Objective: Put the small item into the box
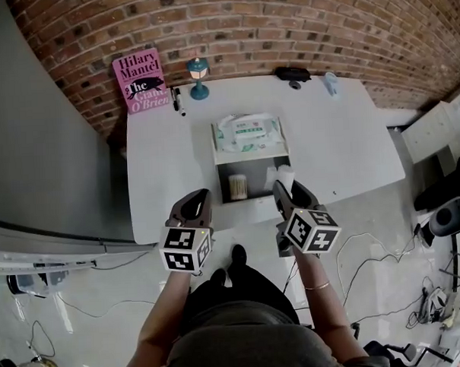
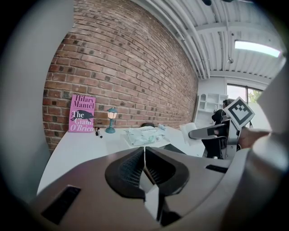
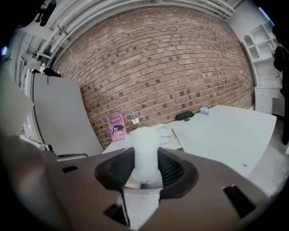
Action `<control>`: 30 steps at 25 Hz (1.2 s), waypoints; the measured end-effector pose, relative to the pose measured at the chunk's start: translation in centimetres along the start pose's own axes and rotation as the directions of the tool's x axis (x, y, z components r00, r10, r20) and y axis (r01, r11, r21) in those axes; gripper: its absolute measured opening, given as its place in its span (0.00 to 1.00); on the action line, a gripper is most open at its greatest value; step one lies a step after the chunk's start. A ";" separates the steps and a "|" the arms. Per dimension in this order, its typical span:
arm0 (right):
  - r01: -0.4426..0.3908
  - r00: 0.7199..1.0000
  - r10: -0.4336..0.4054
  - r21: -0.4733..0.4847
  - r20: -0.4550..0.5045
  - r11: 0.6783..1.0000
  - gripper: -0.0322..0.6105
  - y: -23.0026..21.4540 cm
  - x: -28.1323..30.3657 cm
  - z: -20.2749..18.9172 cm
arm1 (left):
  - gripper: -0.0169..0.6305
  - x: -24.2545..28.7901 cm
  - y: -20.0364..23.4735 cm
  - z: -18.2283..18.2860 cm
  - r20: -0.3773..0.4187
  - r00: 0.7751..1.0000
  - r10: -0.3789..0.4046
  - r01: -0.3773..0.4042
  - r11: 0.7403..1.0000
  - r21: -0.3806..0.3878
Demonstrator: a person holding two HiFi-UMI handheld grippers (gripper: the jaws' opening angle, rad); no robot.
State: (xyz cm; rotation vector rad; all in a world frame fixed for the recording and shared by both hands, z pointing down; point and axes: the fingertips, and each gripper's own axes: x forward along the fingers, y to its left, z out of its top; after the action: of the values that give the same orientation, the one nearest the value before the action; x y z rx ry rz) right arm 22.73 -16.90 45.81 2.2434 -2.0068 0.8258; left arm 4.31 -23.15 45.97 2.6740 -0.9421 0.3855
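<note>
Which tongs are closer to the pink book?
Left. The left tongs hover at the table's near edge on the side of the book; the right tongs, shut on a white item, are farther right.

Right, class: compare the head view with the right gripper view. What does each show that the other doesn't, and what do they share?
Head view only: the inside of the box with a small round jar, the left gripper and the person's arms. Right gripper view only: ceiling pipes, and the right gripper up close, its jaws pressed on both sides of the small white item. Both: the pink book, the small lamp, the brick wall and the white table.
</note>
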 end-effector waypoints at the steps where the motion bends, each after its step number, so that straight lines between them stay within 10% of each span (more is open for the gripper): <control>1: -0.004 1.000 0.004 -0.008 -0.009 1.000 0.30 0.0 0.5 0.1 | 0.07 0.1 0.3 0.1 0.000 1.000 0.010 -0.010 1.000 -0.003; 30: -0.091 0.938 -0.006 -0.266 -0.346 0.960 0.31 -2.5 7.3 -4.6 | 0.07 0.1 3.6 -2.1 -0.038 0.978 0.204 -0.207 0.971 -0.123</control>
State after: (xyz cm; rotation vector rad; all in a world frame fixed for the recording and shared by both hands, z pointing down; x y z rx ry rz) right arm 23.58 -21.58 53.45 1.7694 -1.8766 0.8122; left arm 1.74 -25.12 48.59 2.4600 -1.1989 0.3876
